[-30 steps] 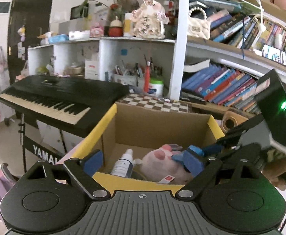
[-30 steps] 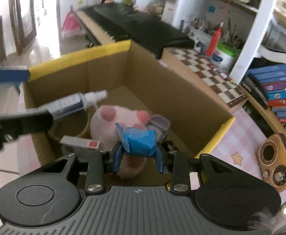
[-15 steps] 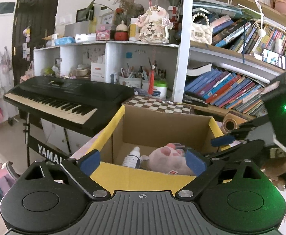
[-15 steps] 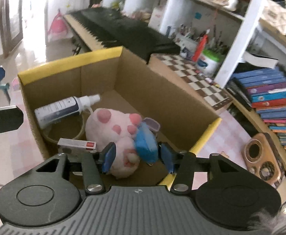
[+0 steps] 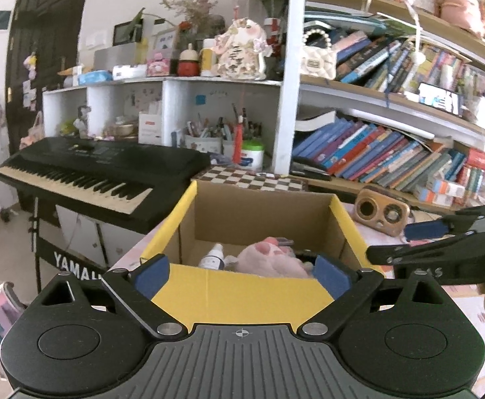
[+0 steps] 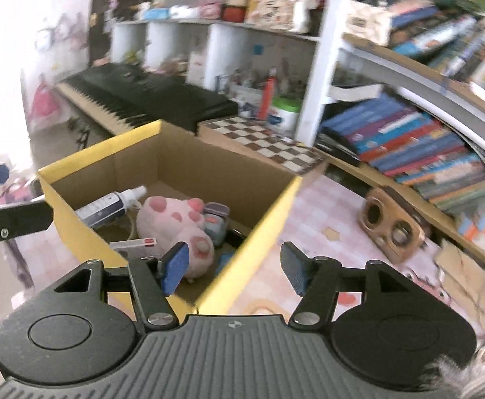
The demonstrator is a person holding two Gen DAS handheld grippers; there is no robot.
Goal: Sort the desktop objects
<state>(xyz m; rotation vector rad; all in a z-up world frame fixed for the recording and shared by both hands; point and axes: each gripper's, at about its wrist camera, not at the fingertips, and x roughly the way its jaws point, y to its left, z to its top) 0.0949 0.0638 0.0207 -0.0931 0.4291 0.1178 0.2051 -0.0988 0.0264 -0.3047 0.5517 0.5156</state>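
Cardboard box (image 6: 209, 169) with yellow flaps sat just ahead of both sets of fingers, and held the sorted items: pink plush (image 6: 176, 222), white spray bottle (image 6: 109, 204) to its left, a small white-and-red carton (image 6: 133, 243) at the near wall, a grey-blue toy (image 6: 214, 221) tucked against the plush on its right, and a bit of blue (image 6: 224, 259) low at the near corner, too blurred to identify. Right gripper (image 6: 232, 271) was spread wide and empty, straddling the box's near right corner: left finger over the interior, right finger over the pink checked worktop (image 6: 322, 219). Left gripper (image 5: 241, 274) was also wide and empty, fingers framing the near yellow flap, plush and bottle visible beyond between them. Judged step: between a drop-off and the next pick. Likely candidate was the wooden speaker (image 6: 392, 227), on the worktop well ahead and right of the right fingers, in front of the lower book row. Next move would call for swinging the right fingers right, clear of the box edge, and lining them across the speaker's narrower dimension; the body looked wide, so near-full opening needed. Right view was motion-blurred, so small items on the worktop couldn't be confirmed.
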